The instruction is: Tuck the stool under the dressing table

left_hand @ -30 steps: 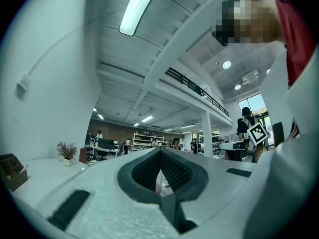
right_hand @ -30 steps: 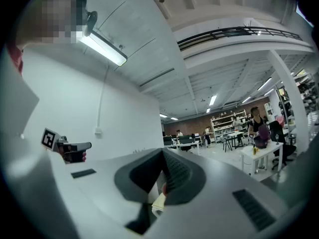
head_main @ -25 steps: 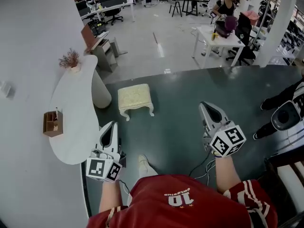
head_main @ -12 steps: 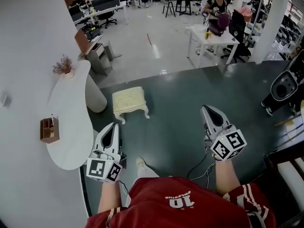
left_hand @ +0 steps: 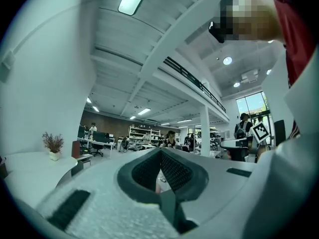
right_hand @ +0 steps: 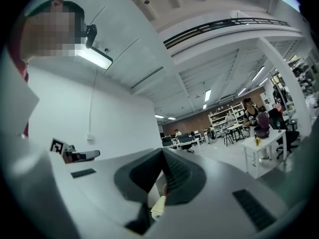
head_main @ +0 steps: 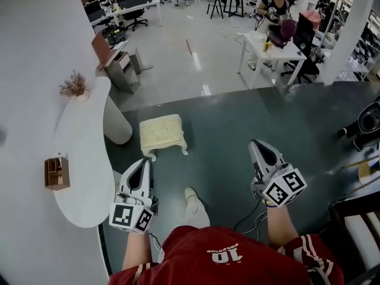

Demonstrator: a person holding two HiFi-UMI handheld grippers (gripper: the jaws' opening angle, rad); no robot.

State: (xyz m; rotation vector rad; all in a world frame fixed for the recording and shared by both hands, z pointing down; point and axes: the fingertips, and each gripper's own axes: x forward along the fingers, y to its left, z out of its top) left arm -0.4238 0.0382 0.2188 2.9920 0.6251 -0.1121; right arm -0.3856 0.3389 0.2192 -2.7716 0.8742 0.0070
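One cream stool [head_main: 162, 133], cushioned top, curved legs.

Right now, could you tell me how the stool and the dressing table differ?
The stool is small, with a squarish cream top on curved legs; the dressing table is far longer, its curved white top on a rounded base. The stool's top is bare; the dressing table carries a dried sprig and a wooden box. The stool stands out on the dark mat, apart from the dressing table along the wall. Both are pale.
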